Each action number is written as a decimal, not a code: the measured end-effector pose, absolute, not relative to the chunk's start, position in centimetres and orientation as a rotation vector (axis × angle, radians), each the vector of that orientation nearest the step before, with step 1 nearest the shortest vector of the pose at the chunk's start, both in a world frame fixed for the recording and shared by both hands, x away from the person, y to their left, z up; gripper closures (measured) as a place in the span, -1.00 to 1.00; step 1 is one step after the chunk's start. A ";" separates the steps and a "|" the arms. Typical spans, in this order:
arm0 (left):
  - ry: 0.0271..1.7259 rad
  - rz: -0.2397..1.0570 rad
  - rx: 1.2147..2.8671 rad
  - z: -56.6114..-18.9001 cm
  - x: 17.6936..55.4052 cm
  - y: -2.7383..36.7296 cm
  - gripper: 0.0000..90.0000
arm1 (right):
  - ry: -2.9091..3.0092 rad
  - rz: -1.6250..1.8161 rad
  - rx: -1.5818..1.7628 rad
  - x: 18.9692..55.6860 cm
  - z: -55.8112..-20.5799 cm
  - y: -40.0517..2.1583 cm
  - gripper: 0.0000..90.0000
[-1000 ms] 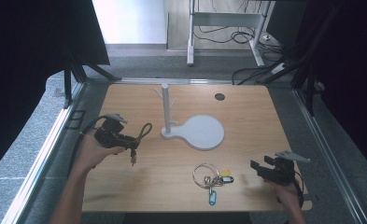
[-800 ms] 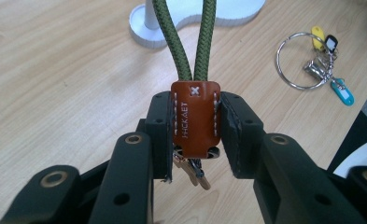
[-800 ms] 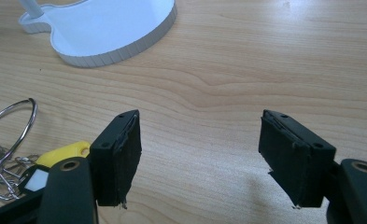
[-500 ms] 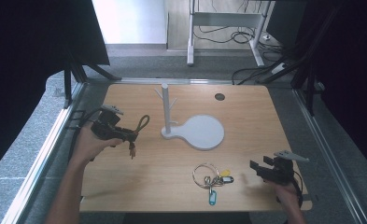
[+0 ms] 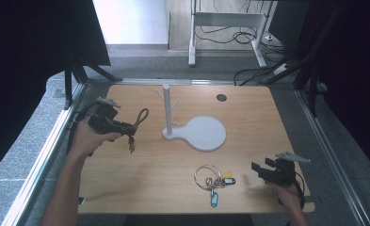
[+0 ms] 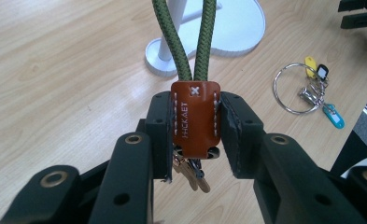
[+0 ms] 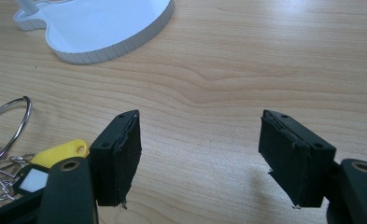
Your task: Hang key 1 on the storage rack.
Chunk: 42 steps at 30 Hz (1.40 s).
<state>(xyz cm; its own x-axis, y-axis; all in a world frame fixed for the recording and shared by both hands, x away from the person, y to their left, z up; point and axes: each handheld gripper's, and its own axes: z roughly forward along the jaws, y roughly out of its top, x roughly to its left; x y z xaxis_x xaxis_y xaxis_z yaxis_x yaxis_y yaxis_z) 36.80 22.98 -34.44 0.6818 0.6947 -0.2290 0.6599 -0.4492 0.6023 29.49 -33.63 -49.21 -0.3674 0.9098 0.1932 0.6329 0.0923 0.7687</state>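
White peg stand [image 5: 194,129] mid-table; key ring with coloured tags [image 5: 213,179] near front edge; wooden table [image 5: 262,117].

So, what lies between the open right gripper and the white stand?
In the high view, a key bunch lies between the right gripper and the white stand.
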 end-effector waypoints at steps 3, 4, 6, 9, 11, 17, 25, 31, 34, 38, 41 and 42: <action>1.038 0.065 2.198 -34.1 36.9 23.1 0.49 | 2.049 1.157 1.520 29.5 -49.2 -33.6 -0.34; 1.033 0.065 2.197 -33.8 37.0 23.2 0.49 | 2.051 1.156 1.519 29.5 -49.2 -33.6 -0.34; 1.035 0.071 2.194 -33.5 37.1 23.2 0.49 | 2.050 1.152 1.525 29.6 -49.2 -33.6 -0.34; 1.037 0.078 2.195 -33.1 37.3 23.2 0.49 | 2.054 1.148 1.523 29.6 -49.3 -33.6 -0.34; 1.034 0.088 2.191 -32.6 37.6 23.2 0.49 | 2.055 1.143 1.519 29.6 -49.3 -33.6 -0.34; 1.024 0.086 2.190 -32.2 38.1 22.8 0.49 | 2.058 1.148 1.522 29.6 -49.4 -33.4 -0.34; 1.036 0.087 2.188 -31.9 39.0 22.7 0.49 | 2.059 1.142 1.522 29.7 -49.4 -33.4 -0.33; 1.029 0.074 2.183 -31.6 39.5 22.4 0.49 | 2.060 1.145 1.517 29.7 -49.4 -33.5 -0.33; 1.026 0.078 2.179 -31.3 39.6 22.3 0.49 | 2.055 1.147 1.517 29.7 -49.3 -33.5 -0.33; 1.030 0.083 2.187 -31.1 40.0 22.2 0.49 | 2.053 1.150 1.519 29.6 -49.2 -33.5 -0.34; 1.035 0.084 2.189 -31.1 40.2 22.2 0.49 | 2.049 1.155 1.511 29.6 -49.2 -33.5 -0.34; 1.037 0.083 2.193 -31.1 40.4 22.2 0.49 | 2.048 1.158 1.511 29.5 -49.0 -33.6 -0.34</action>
<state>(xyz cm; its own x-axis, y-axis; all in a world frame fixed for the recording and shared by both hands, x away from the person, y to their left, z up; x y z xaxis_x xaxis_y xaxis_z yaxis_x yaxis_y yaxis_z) 40.41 22.15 -31.13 0.6774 0.7003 -0.2253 0.6553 -0.4351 0.6175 29.50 -33.58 -48.98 -0.3745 0.9083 0.1865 0.6279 0.1004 0.7718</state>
